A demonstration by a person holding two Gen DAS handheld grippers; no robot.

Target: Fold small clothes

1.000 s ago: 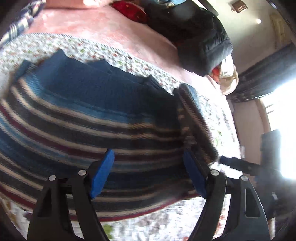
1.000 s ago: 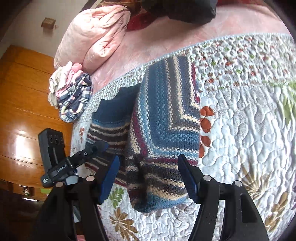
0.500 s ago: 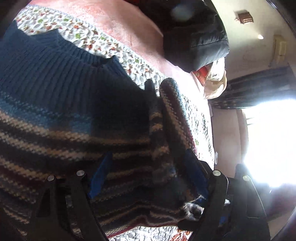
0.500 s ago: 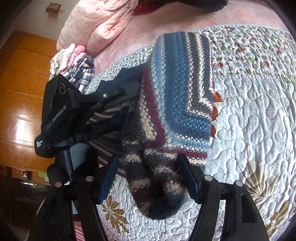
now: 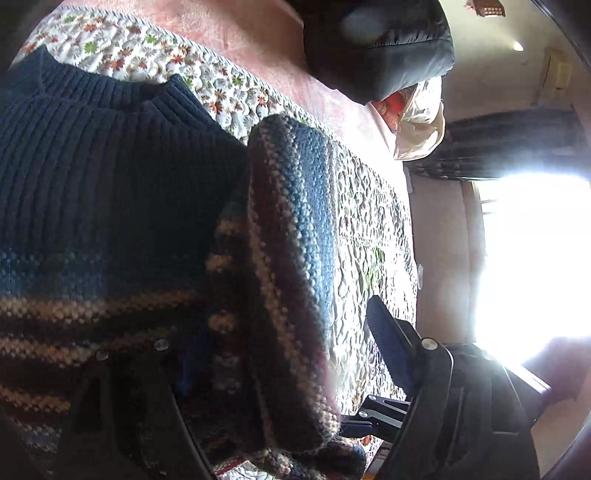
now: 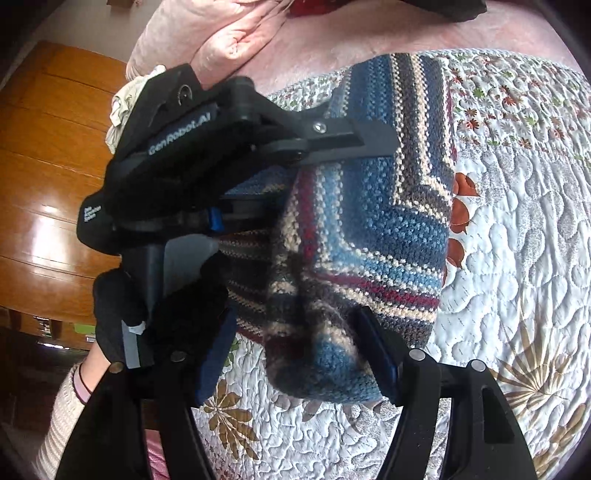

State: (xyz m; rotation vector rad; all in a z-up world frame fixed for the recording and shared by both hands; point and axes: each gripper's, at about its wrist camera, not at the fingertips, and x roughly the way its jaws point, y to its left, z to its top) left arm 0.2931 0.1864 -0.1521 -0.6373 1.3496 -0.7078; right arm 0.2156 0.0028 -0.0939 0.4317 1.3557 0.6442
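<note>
A knitted sweater (image 5: 122,206) with a dark blue ribbed top and blue, red and cream stripes lies on the floral quilt (image 5: 369,229). One side is folded over into a thick striped ridge (image 5: 295,236). My left gripper (image 5: 284,369) is open and straddles that ridge; its left finger is dark against the knit. In the right wrist view the sweater (image 6: 388,206) bunches up between the fingers of my open right gripper (image 6: 299,350). The left gripper (image 6: 207,155), held by a black-gloved hand (image 6: 122,314), reaches over the fold from the left.
The quilt (image 6: 517,258) extends to the right. A pink blanket (image 6: 229,33) and small clothes pile (image 6: 122,99) lie behind, with a wooden wardrobe (image 6: 48,166) at left. A black jacket (image 5: 388,48) and a bright window (image 5: 535,258) are beyond.
Both grippers have closed in on the sweater's folded side. The left gripper now reaches across the right wrist view, and the fold has risen into a bunched ridge between the fingers.
</note>
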